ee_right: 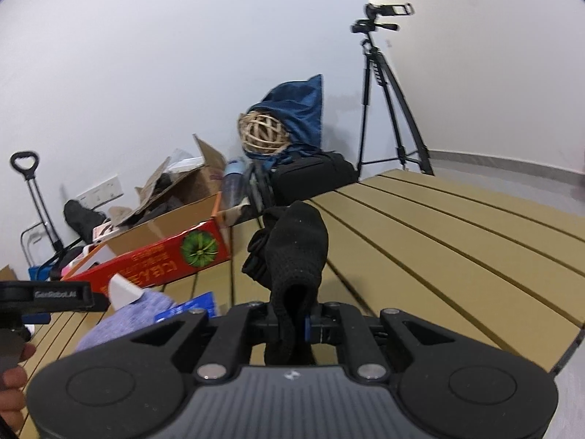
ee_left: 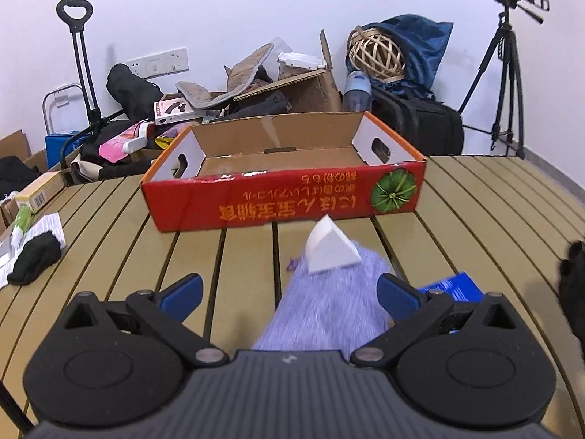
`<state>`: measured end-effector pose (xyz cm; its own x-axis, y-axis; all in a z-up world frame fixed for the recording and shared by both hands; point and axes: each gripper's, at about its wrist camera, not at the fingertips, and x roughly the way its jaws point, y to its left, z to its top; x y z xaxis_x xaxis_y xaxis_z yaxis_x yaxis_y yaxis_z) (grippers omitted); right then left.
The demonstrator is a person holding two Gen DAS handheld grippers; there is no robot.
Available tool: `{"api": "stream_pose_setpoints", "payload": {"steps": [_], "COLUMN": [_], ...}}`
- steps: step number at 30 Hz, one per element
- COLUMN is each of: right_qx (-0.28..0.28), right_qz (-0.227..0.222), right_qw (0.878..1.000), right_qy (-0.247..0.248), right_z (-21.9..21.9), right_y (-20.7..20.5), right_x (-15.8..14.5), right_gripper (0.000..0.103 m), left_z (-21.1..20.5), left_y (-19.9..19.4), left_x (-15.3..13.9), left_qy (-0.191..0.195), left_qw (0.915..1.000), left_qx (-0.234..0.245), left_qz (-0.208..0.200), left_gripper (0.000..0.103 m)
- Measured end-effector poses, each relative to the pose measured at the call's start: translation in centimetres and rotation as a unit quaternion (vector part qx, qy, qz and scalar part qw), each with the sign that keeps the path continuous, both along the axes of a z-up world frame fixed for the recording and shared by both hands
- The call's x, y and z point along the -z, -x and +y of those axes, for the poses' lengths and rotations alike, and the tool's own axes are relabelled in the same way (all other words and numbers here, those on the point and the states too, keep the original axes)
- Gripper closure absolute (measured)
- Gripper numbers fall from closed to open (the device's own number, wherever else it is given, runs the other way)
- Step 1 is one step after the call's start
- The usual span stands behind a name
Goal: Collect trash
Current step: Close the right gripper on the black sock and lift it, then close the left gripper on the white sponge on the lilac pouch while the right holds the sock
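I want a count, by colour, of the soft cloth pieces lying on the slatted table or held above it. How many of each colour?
Black: 2 (lying black cloth at far left; held black cloth in the right gripper)
Purple: 1 (purple cloth)
Total: 3

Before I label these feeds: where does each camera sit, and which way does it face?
Left wrist: on the left gripper, open, facing the red cardboard tray across the tan slatted table.
Right wrist: on the right gripper, shut on a black sock; a hand shows.
Shared: tray, lavender fuzzy cloth, tripod.
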<state>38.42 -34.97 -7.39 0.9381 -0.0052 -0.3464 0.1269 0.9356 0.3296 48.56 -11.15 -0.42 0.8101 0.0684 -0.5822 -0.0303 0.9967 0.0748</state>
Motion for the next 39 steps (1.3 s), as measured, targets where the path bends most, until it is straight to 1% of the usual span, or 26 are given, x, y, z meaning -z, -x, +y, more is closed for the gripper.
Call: {"api": "stream_pose_setpoints", "payload": {"steps": [6, 10, 13, 16, 17, 18, 20, 22, 24, 25, 26, 30, 34, 39], "right_qx": [0.027, 0.041, 0.041, 0.035, 0.033, 0.030, 0.025, 0.021, 0.020, 0.019, 0.019, 0.019, 0.017, 0.013], "right_qz": [-0.004, -0.002, 0.000, 0.000, -0.001, -0.001, -0.002, -0.002, -0.001, -0.001, -0.001, -0.003, -0.007, -0.010], "right_qw": [1.000, 0.999, 0.999, 0.999, 0.999, 1.000, 1.000, 1.000, 1.000, 1.000, 1.000, 1.000, 1.000, 1.000], "right_qy": [-0.004, -0.010, -0.009, -0.006, -0.005, -0.003, -0.001, 0.003, 0.004, 0.003, 0.003, 0.002, 0.002, 0.002], "right_z": [-1.2, -1.8, -1.7, -1.2, -1.0, -0.8, -0.4, -0.1, 0.0, -0.1, -0.1, -0.2, -0.4, -0.4], "right_y": [-0.2, -0.5, -0.7, -0.9, -0.9, -1.0, -1.0, -1.1, -1.1, -1.2, -1.2, -1.0, -0.6, -0.3], "right_x": [0.4, 0.8, 1.0, 0.9, 0.9, 0.8, 0.7, 0.7, 0.7, 0.7, 0.6, 0.6, 0.5, 0.4], "right_gripper": [0.094, 0.094, 0.094, 0.094, 0.094, 0.094, 0.094, 0.094, 0.094, 0.094, 0.094, 0.094, 0.094, 0.094], "left_z": [-0.9, -1.0, -1.1, -0.9, -0.9, -0.9, -0.9, -1.0, -1.0, -1.0, -0.9, -1.0, -0.7, -0.7], "left_y": [-3.5, -5.4, -6.4, -7.0, -7.1, -7.2, -7.2, -7.2, -7.2, -7.1, -7.1, -6.6, -6.0, -5.1], "left_x": [0.2, 0.2, 0.7, 1.3, 1.5, 1.6, 1.6, 1.6, 1.7, 1.7, 1.8, 2.0, 1.7, 0.7], "left_qy": [-0.018, -0.011, -0.011, 0.000, 0.003, 0.006, 0.016, 0.017, 0.020, 0.024, 0.025, 0.020, 0.026, 0.022], "left_qw": [0.9997, 0.9997, 0.9994, 0.9989, 0.9988, 0.9987, 0.9987, 0.9988, 0.9988, 0.9986, 0.9985, 0.9989, 0.9989, 0.9994], "left_qx": [-0.017, -0.020, -0.023, -0.029, -0.030, -0.029, -0.021, -0.018, -0.010, -0.005, -0.002, 0.002, 0.006, 0.008], "left_qz": [0.001, 0.010, 0.021, 0.035, 0.039, 0.042, 0.044, 0.041, 0.043, 0.047, 0.049, 0.043, 0.039, 0.026], "left_gripper": [0.000, 0.000, 0.001, 0.009, 0.015, 0.017, 0.025, 0.030, 0.049, 0.054, 0.063, 0.069, 0.070, 0.070]}}
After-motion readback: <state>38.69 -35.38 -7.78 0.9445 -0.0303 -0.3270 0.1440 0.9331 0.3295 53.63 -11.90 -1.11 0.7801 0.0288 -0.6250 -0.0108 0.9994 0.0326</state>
